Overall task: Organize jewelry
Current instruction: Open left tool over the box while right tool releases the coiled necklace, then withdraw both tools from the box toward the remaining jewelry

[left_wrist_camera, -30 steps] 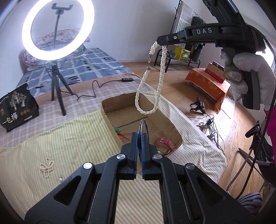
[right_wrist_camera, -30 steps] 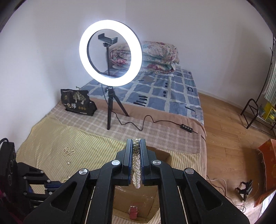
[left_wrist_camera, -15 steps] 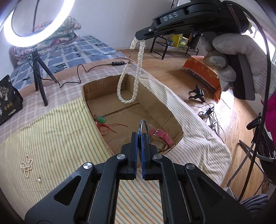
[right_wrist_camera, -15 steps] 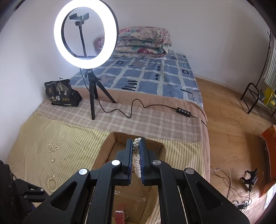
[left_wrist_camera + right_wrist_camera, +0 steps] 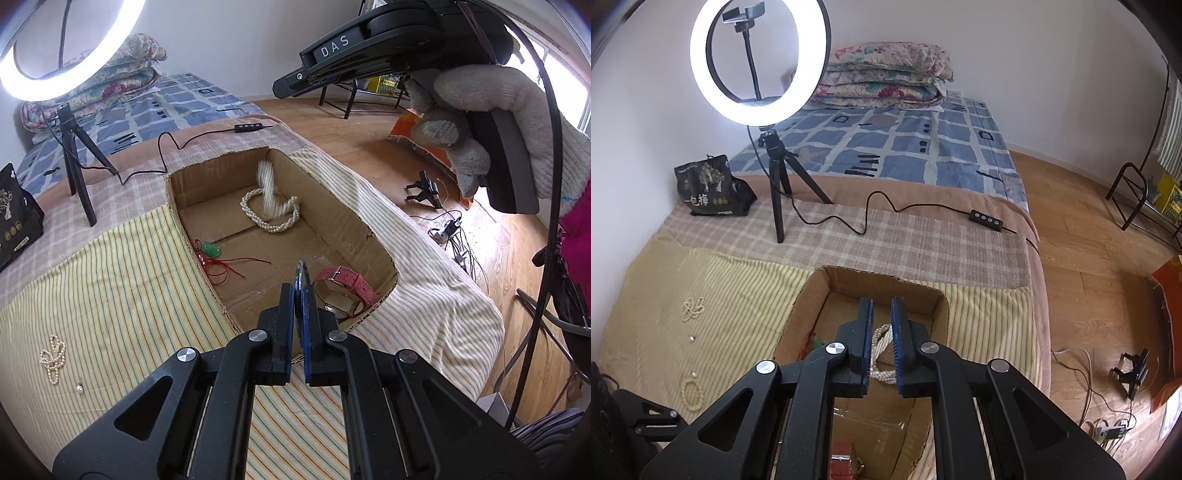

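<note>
Bed (image 5: 916,155): spread with striped cloth (image 5: 122,295), bearing everything else.
Cardboard box (image 5: 354,218): open-topped, sunk in the cloth, directly below both grippers.
Twisted pearl necklace (image 5: 271,206): mostly coiled on the box floor, upper end blurred, probably just released; seen through the gap beneath the right gripper (image 5: 881,314), jaws opening, pads clear of it.
Pink watch strap (image 5: 345,280), green pendant on red cord (image 5: 211,251): on the box floor, nearer the left gripper.
Left gripper (image 5: 298,291): clamped on a thin ring, mostly hidden between the pads.
Small pearl strand (image 5: 51,358), loose bead (image 5: 78,388): on cloth, left of the box, nearer the left hand, well apart from it.
</note>
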{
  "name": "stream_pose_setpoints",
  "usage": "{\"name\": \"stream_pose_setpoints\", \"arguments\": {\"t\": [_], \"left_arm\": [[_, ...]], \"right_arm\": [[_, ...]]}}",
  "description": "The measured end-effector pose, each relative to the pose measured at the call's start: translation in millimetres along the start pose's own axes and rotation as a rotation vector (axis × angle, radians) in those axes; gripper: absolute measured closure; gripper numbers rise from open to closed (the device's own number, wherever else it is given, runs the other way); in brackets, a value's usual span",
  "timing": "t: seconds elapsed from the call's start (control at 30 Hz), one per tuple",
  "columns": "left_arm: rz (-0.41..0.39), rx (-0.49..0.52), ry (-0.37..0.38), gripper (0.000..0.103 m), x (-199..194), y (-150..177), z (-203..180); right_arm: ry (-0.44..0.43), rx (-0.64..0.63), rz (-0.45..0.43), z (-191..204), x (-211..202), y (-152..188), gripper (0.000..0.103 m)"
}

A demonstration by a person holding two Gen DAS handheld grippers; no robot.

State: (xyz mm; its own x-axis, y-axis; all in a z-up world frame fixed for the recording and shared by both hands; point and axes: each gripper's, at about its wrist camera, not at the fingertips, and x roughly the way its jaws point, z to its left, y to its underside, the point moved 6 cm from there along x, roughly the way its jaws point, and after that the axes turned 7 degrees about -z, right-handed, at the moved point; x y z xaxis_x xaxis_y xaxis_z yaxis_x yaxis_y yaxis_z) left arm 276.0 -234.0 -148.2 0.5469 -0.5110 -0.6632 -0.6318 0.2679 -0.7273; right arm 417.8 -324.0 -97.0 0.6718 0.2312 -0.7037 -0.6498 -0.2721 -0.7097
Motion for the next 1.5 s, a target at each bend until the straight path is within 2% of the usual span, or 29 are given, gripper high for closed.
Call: {"name": "stream_pose_setpoints", "arguments": {"t": [0.03,0.1,0.5,0.6,0.7,0.83,0.9,0.97,1.0,1.27,1.4,1.5], "left_arm": [[0.001,0.001,0.000,0.102,-1,0,0],[0.000,0.004,-0.001,0.101,-3,0,1],[-0.039,-0.006,-0.031,0.101,-44,0,18],[-0.056,-0.015,-0.049,0.101,-60,0,28],[-0.071,-0.020,-0.072,0.101,-77,1,39],[-0.089,-0.029,-0.104,0.101,-103,5,57],[-0.096,-0.035,-0.123,0.092,-118,7,68],[-0.115,-0.041,-0.150,0.051,-133,11,81],[-0.127,-0.046,-0.166,0.046,-142,14,89],[-0.139,-0.094,-0.271,0.045,-182,39,149],[-0.141,-0.163,-0.315,0.045,-191,53,183],[-0.141,-0.203,-0.339,0.045,-195,61,206]], "right_arm": [[0.004,0.001,-0.005,0,-1,0,0.067],[0.025,0.001,-0.023,1,-5,-1,0.052],[0.050,0.003,-0.054,17,-37,2,0.052],[0.064,0.003,-0.067,22,-48,3,0.042],[0.079,-0.008,-0.073,32,-58,6,0.041],[0.101,-0.031,-0.081,48,-70,11,0.034],[0.112,-0.030,-0.090,56,-77,14,0.033],[0.122,-0.030,-0.103,66,-84,19,0.027],[0.124,-0.033,-0.114,72,-88,22,0.025],[0.036,-0.017,-0.137,119,-96,50,0.024],[-0.028,0.016,-0.121,142,-89,69,0.024],[-0.044,-0.019,-0.094,162,-80,83,0.024]]}}
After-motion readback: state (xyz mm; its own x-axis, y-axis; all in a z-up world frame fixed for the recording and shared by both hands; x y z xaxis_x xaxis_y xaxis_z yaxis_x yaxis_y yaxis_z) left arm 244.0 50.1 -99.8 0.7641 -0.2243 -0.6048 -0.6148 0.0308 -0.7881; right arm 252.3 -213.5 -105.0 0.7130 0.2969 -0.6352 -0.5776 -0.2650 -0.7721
